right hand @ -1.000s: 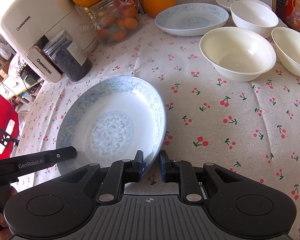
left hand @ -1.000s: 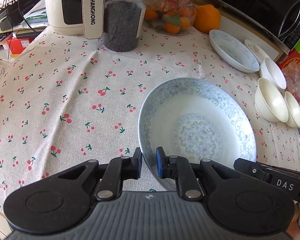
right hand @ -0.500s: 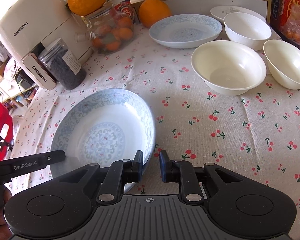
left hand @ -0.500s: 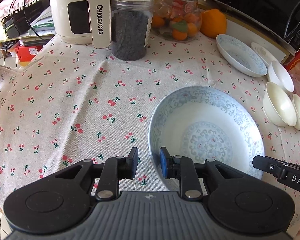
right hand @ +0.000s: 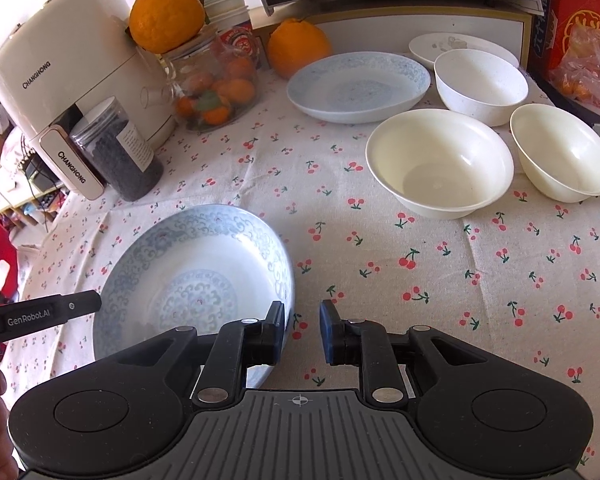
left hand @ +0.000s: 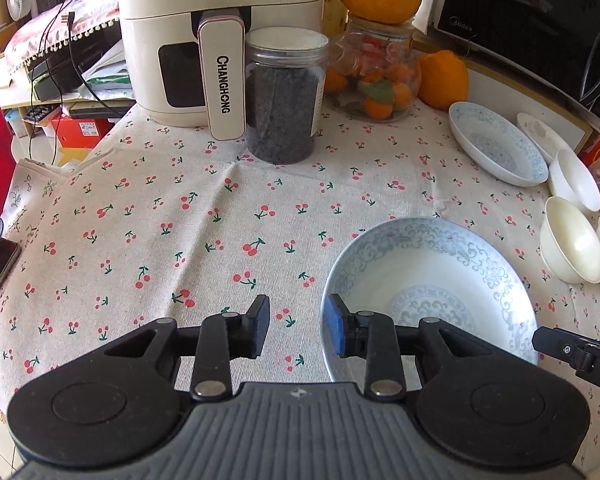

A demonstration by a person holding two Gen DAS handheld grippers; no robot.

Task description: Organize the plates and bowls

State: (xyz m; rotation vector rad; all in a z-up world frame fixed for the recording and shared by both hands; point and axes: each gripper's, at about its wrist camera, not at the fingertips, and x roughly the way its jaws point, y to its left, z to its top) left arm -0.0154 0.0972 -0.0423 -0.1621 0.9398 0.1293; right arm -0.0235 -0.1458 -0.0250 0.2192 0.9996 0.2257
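Note:
A blue-patterned deep plate (left hand: 428,280) (right hand: 196,280) lies on the cherry-print tablecloth near the front edge. My left gripper (left hand: 296,330) is open and empty, with its right finger at the plate's left rim. My right gripper (right hand: 302,332) is open and empty, with its left finger at the plate's right rim. A second blue-patterned plate (right hand: 356,86) (left hand: 496,144) sits at the back. Three white bowls (right hand: 440,162) (right hand: 480,82) (right hand: 562,152) stand to the right, with a small white plate (right hand: 456,46) behind them.
An air fryer (left hand: 204,32), a jar of dark beans (left hand: 284,96), a glass jar of fruit (left hand: 374,72) and oranges (right hand: 296,46) line the back. A microwave (left hand: 540,20) stands back right. A red box (right hand: 576,12) and a bag of fruit are at the far right.
Both grippers opened and drew back from the blue-patterned plate's rim. The plate now rests on the cloth, free of both.

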